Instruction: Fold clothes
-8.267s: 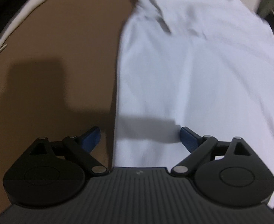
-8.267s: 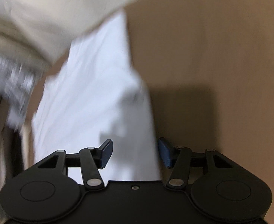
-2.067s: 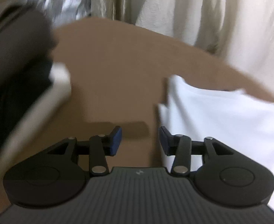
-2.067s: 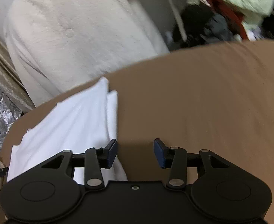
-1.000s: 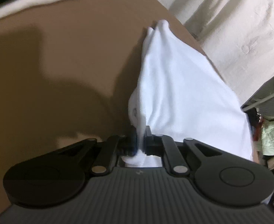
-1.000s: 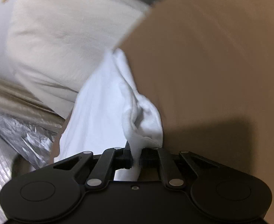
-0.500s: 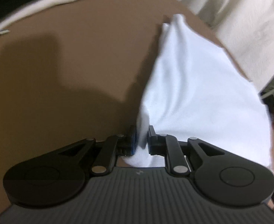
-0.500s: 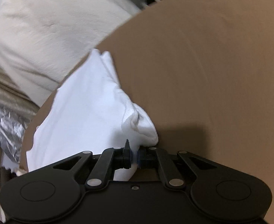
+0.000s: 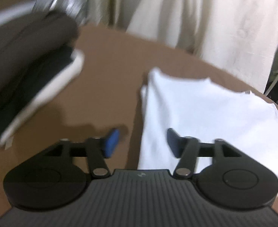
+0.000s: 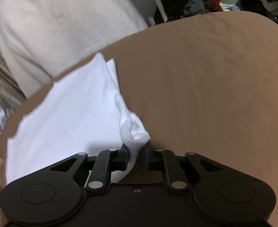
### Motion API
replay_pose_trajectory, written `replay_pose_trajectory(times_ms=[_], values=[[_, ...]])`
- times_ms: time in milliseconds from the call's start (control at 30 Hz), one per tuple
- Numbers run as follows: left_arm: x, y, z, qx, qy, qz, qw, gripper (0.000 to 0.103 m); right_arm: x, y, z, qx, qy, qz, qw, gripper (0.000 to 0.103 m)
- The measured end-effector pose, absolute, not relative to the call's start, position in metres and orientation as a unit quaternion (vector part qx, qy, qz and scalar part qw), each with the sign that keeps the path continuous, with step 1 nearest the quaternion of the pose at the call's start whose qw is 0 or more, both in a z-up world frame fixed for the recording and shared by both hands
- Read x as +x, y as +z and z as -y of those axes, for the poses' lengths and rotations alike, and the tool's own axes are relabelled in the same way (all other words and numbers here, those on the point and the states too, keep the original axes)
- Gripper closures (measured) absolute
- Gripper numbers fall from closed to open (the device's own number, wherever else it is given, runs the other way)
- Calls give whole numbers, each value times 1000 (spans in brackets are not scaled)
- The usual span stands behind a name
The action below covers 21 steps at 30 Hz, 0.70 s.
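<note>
Cloth first, in the left wrist view: the white garment point(image 9: 205, 117) lies folded on the brown surface point(image 9: 108, 75), its long edge running away from the left tool point(image 9: 141, 141). That tool's jaws are opening — spread, pinching nothing, the cloth edge below and between them.

In the right wrist view, the right tool point(image 10: 136, 155) is opening too, a bunched corner of the garment point(image 10: 72, 117) sitting loosely between its jaws — the pads seem not to press. The garment stretches away to that tool's left.
</note>
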<state>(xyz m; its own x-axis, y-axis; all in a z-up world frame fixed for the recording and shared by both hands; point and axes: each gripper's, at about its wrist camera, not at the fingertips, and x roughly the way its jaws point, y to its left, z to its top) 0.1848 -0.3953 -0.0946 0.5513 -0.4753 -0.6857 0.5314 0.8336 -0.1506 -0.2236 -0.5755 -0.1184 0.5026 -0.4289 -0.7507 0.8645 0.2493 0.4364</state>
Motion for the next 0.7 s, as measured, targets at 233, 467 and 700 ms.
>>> replay_pose_trajectory(times_ms=[233, 467, 700], values=[[233, -107, 451, 83, -295, -357, 883, 38, -233, -121, 585, 422, -425, -206, 774, 62], [254, -142, 475, 177, -236, -393, 871, 51, -186, -134, 609, 355, -366, -272, 816, 48], [254, -126, 468, 75, -134, -454, 878, 51, -183, -135, 625, 274, -417, -300, 813, 52]])
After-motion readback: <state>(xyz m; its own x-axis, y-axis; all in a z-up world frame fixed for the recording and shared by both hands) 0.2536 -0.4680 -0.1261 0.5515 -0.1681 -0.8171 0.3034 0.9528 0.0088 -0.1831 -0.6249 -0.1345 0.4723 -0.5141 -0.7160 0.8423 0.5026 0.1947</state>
